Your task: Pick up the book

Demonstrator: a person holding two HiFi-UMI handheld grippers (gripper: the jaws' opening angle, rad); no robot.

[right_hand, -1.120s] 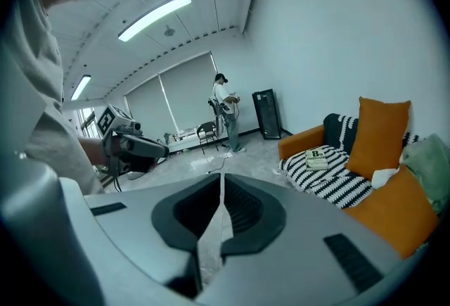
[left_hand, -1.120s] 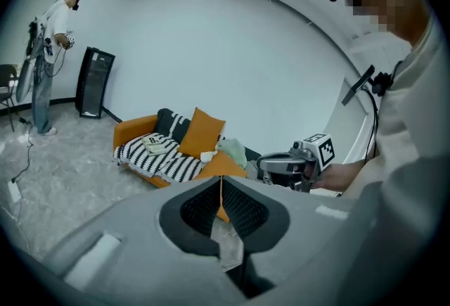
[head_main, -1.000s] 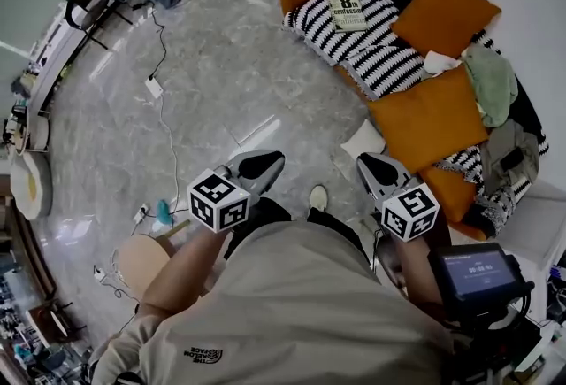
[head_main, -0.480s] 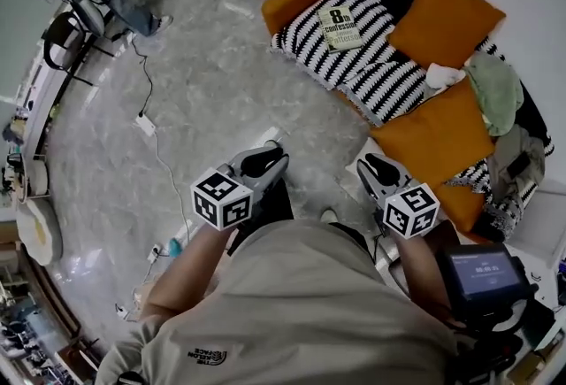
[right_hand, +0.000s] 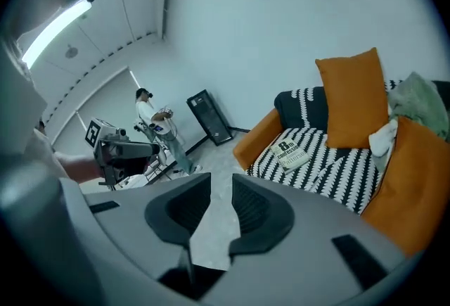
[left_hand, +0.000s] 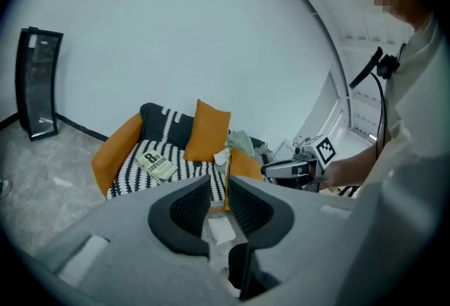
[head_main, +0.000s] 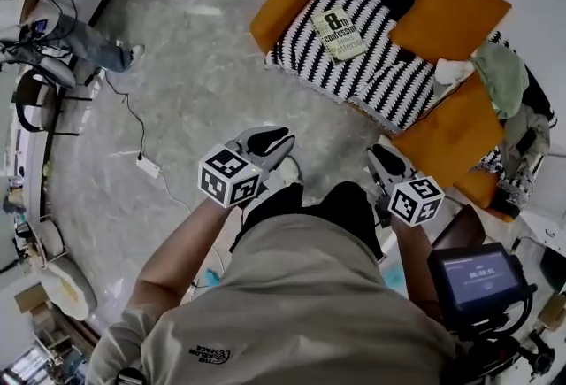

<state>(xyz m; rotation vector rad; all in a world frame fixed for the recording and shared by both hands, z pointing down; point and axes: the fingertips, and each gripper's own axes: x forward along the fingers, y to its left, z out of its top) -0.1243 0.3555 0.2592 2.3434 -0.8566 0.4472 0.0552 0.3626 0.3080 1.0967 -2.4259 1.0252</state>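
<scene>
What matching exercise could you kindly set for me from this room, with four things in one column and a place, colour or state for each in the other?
Things:
1. book
2. cushion
3. cloth
4. extension cable

Descriptions:
a. orange
b. trailing over the floor
c. lying flat on the striped blanket
d. pale green, bunched up

Pairs: 1-c, 2-a, 3-d, 4-b.

Polished grey stone floor (head_main: 203, 82), glossy, reflective; coarse knitted cloth blanket (head_main: 389, 82), matt; smooth orange cloth cushion (head_main: 447, 7), matt; book (head_main: 340, 33), paper cover, slight sheen.
</scene>
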